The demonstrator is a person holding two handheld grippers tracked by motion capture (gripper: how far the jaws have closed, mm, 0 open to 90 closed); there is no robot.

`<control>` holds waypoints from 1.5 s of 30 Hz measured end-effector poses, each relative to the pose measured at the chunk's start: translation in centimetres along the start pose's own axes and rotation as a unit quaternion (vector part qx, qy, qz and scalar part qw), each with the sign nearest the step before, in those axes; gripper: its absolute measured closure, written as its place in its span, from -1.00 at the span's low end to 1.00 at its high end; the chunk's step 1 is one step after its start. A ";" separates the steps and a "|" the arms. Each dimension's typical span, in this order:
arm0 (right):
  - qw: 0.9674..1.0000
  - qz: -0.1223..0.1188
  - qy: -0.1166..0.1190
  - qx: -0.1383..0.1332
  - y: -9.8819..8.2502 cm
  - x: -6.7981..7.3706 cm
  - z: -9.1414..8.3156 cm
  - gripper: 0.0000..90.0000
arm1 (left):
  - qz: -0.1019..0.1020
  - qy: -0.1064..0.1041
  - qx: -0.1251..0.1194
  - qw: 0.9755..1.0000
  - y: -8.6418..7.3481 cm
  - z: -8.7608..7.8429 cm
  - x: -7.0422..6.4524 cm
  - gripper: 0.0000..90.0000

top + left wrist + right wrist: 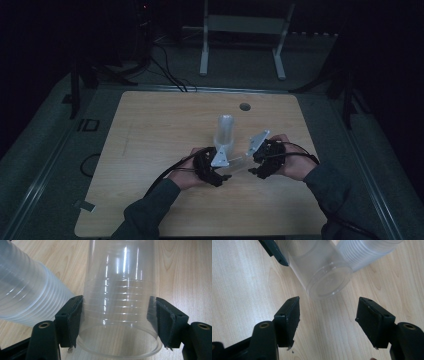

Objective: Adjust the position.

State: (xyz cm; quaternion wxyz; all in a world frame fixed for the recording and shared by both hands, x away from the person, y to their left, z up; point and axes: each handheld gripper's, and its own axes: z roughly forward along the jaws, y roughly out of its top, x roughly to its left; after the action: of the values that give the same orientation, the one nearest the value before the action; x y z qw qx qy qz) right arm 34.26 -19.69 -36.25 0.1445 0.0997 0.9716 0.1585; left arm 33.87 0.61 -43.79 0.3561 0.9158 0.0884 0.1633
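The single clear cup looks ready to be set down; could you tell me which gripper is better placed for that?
Probably the left gripper: its pads press the clear cup. The right gripper stands open, short of the cup's base.

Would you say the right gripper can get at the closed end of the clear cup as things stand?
Probably yes: the right gripper stands open, the clear cup lying just ahead of it with bare table between.

single cup (120,297) beside cup stack (27,295), on table (150,130)

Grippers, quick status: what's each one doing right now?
Left gripper: shut on the clear plastic cup, near its rim.
Right gripper: open, nothing between the jaws; the cup's base lies just ahead.
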 end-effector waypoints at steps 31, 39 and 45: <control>0.998 -0.034 0.047 0.032 1.2 0.6 2.1 -0.27 | 0.054 -0.002 0.000 0.999 1.2 -0.2 -1.5 -0.33; 0.997 -0.035 0.056 0.032 1.1 0.8 2.2 -0.17 | 0.063 0.002 0.000 0.998 1.3 -0.2 -1.8 -0.33; 0.997 -0.034 0.058 0.037 0.9 0.9 2.2 -0.11 | 0.067 0.003 0.002 0.998 1.5 -0.1 -1.9 -0.35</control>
State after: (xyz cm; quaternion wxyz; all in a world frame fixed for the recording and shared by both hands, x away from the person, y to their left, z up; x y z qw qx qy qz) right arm 34.25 -18.02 -38.12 0.0891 0.0624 0.9864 0.1233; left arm 32.11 -0.95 -43.22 0.3418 0.9201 0.0281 0.1892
